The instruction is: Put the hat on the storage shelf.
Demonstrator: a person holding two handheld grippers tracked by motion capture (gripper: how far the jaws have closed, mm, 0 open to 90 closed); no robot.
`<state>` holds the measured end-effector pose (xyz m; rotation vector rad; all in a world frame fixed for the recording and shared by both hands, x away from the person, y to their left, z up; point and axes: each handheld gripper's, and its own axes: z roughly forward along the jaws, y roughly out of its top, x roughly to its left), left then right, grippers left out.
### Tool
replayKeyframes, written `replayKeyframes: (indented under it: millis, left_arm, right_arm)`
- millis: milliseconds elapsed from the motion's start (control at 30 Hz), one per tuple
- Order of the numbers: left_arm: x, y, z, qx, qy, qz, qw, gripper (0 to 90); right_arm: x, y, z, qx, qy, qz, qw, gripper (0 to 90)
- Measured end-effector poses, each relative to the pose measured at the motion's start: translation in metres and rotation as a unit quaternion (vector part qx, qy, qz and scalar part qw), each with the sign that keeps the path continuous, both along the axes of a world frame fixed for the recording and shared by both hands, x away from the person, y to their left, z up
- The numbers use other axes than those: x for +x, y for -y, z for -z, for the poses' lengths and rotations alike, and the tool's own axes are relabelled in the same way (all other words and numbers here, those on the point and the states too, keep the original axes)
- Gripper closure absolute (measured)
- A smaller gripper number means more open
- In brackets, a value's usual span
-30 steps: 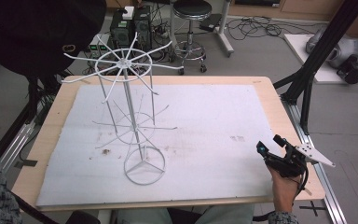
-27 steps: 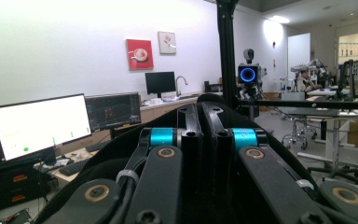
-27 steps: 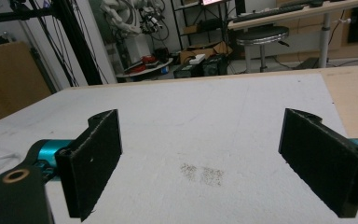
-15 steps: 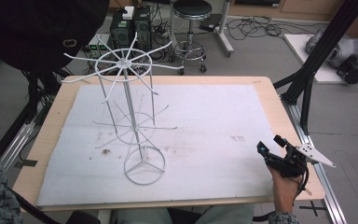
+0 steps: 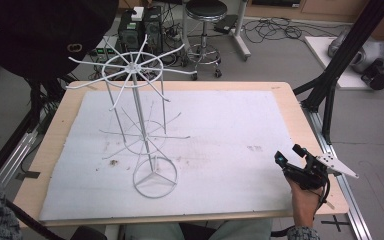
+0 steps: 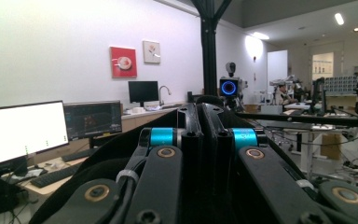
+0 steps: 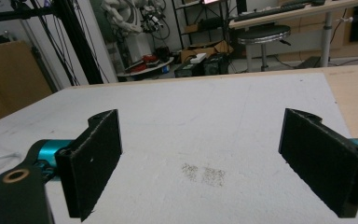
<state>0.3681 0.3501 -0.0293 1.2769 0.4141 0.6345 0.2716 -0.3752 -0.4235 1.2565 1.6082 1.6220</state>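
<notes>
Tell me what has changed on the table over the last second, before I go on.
Nothing visibly changed. The right gripper rests at the near right edge of the white foam mat with its jaws wide open and empty. The white wire spinner rack stands upright at the left, untouched. In the left gripper view, the left gripper has its jaws shut.

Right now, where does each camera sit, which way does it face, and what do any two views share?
High view: above the person's side, facing forward and down on the table with its white wire rack; the right hand holds the right gripper.
Left gripper view: on the left gripper, jaws shut, facing level across a lab toward monitors.
Right gripper view: on the right gripper, jaws open, low over the white mat.
Shared: mat, stool.
</notes>
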Motion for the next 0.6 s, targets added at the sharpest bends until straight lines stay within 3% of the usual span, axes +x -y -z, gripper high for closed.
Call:
replayKeyframes:
  millis: [300,600]
  left_arm:
    - [-0.0007,0.0016,-0.0006,-0.011,0.003,0.017,0.9998,86.2]
    - [0.0029,0.0038,0.0021,-0.008,-0.012,0.041,0.9991,86.3]
  right_arm:
    - [0.0008,0.0003,0.0002,-0.001,0.001,-0.002,1.0000,12.3]
    - [0.0012,-0.0001,0.0004,-0.003,0.003,-0.003,1.0000,12.2]
